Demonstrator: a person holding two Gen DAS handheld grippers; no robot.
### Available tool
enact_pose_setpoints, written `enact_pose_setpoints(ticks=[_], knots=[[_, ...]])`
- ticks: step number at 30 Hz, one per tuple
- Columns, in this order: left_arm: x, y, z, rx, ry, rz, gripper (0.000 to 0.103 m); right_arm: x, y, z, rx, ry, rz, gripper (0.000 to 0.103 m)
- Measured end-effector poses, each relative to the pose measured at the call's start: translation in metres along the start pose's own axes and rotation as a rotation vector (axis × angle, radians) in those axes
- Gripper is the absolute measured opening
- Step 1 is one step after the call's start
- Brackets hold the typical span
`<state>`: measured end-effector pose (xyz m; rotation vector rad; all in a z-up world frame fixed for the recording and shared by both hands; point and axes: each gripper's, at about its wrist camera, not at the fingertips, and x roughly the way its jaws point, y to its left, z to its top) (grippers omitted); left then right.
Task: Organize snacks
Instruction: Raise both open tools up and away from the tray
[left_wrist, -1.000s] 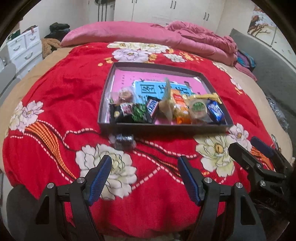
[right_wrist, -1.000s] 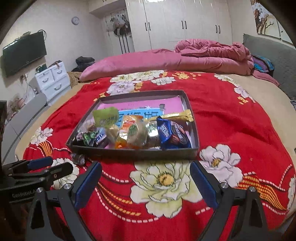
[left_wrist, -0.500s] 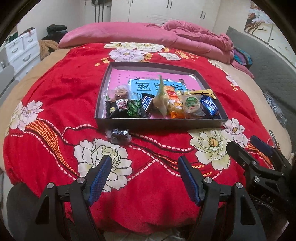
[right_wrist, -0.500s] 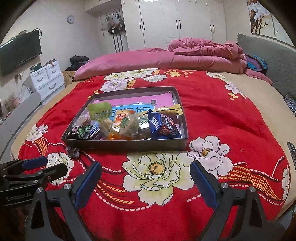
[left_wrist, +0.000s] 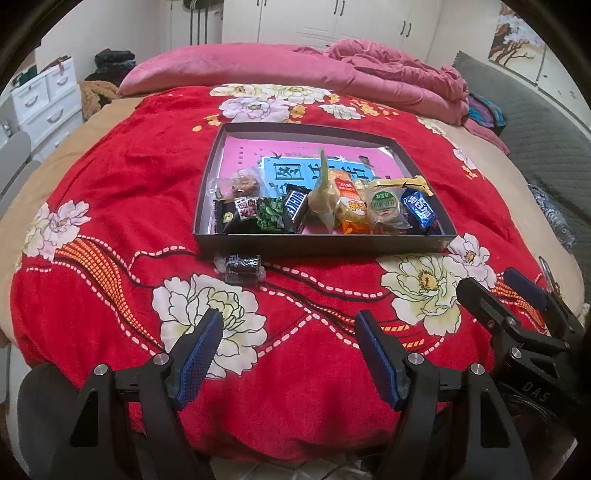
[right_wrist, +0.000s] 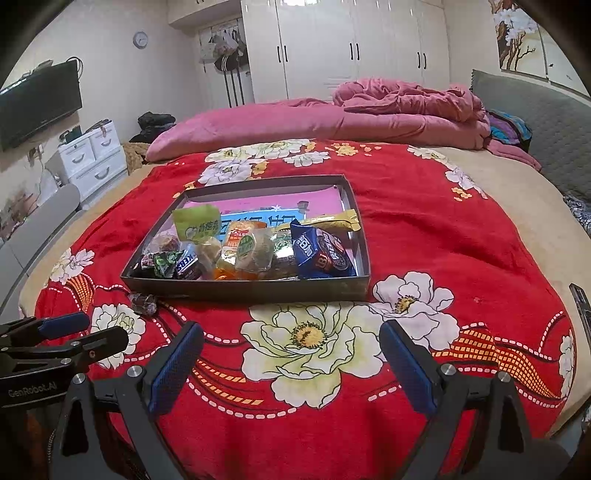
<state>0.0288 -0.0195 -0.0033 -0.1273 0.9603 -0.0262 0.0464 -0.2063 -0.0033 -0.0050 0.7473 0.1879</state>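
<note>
Both tools, left (left_wrist: 286, 354) and right (right_wrist: 291, 365), hang wide open and empty over the bed (left_wrist: 110, 177), while most snacks crowd the box's (left_wrist: 325, 248) near wall, one dark packet (left_wrist: 242, 267), perhaps chocolate, lying just outside.

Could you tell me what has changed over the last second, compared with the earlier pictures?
Both views have drawn back slightly from the tray; nothing was gripped or released. The left gripper and right gripper stay open and empty, and the dark wrapped snack still lies outside the tray.
</note>
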Motion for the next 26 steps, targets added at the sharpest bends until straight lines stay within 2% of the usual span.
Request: enact_pose_setpoints(ticks=[12, 19, 22, 26], knots=[[0.002, 0.001, 0.0, -0.002, 0.006, 0.004, 0.075, 0.0, -0.003, 0.001, 0.016, -0.002, 0.002, 0.096], [0.01, 0.009, 0.006, -0.011, 0.008, -0.023, 0.075, 0.005, -0.012, 0.002, 0.042, -0.001, -0.025, 0.096], [0.016, 0.029, 0.015, -0.09, 0.007, -0.021, 0.075, 0.013, -0.028, 0.005, 0.093, 0.005, -0.051, 0.096], [0.021, 0.079, 0.037, -0.196, -0.04, 0.056, 0.075, 0.025, -0.065, 0.018, 0.173, -0.003, -0.11, 0.096]])
